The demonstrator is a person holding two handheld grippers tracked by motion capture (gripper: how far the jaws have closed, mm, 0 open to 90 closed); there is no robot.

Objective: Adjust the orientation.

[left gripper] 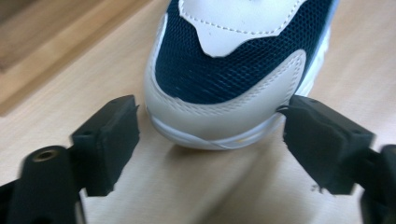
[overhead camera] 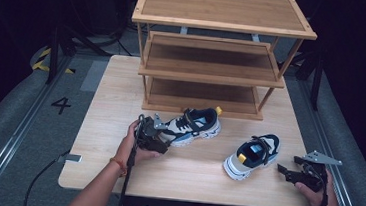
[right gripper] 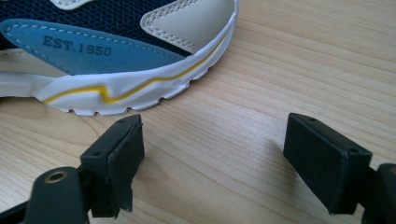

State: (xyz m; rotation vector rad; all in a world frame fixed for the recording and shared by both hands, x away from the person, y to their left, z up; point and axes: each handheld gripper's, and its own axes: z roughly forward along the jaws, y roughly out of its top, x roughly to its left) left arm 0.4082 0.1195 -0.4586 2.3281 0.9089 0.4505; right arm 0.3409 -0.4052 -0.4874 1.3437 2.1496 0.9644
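I see two small sneakers, navy and white with blue and yellow bits. The left sneaker (overhead camera: 193, 126) lies on its sole near the rack. The right sneaker (overhead camera: 252, 156) stands upright, well apart from it.

Toe of a navy mesh and white shoe (left gripper: 224, 70) is seen between the 2 black jaws of the left gripper (left gripper: 210, 140). Right pad touches the sole edge; left pad stands just clear. Wooden table (left gripper: 56, 84) lies beneath.
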